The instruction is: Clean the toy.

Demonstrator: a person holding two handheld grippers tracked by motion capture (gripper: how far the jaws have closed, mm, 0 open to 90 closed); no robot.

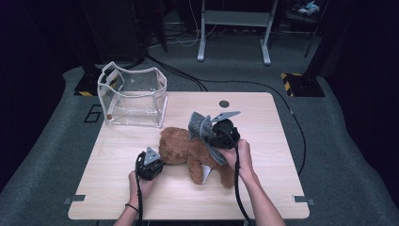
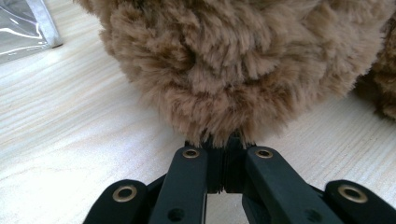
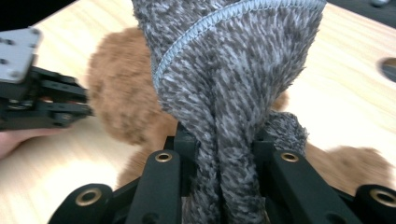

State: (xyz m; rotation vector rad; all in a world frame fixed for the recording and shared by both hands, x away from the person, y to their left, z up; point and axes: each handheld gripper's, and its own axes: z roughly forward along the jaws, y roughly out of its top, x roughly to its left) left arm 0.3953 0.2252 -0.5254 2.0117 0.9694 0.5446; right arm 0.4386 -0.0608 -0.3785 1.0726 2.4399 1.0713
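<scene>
**Grey knit is only half on — a few ways this can slip**

Brown plush, so fur is all your left gripper (image 1: 155, 162) actually has: its jaws are pinched tight on a tuft at the edge of the teddy bear (image 1: 190, 150), which lies mid-table with its head toward 9 o'clock. My guess is that if you tug hard from the other side, that tuft just slides out and the bear skids across the wooden table (image 1: 263, 141).

Your right gripper (image 1: 207, 129) has its jaws narrowed on a bunched fold of the grey knitted garment (image 3: 233, 74), held above the bear's body, around 12 o'clock from its tummy. The fabric's thick and rolled, so the grip looks okay, but a bunched fold can creep out under tension, and I can't tell how much of it is actually around the bear.

Also watch the clear plastic bag (image 1: 134, 96) at 10 o'clock; a sliding bear could shove it toward the edge.
</scene>
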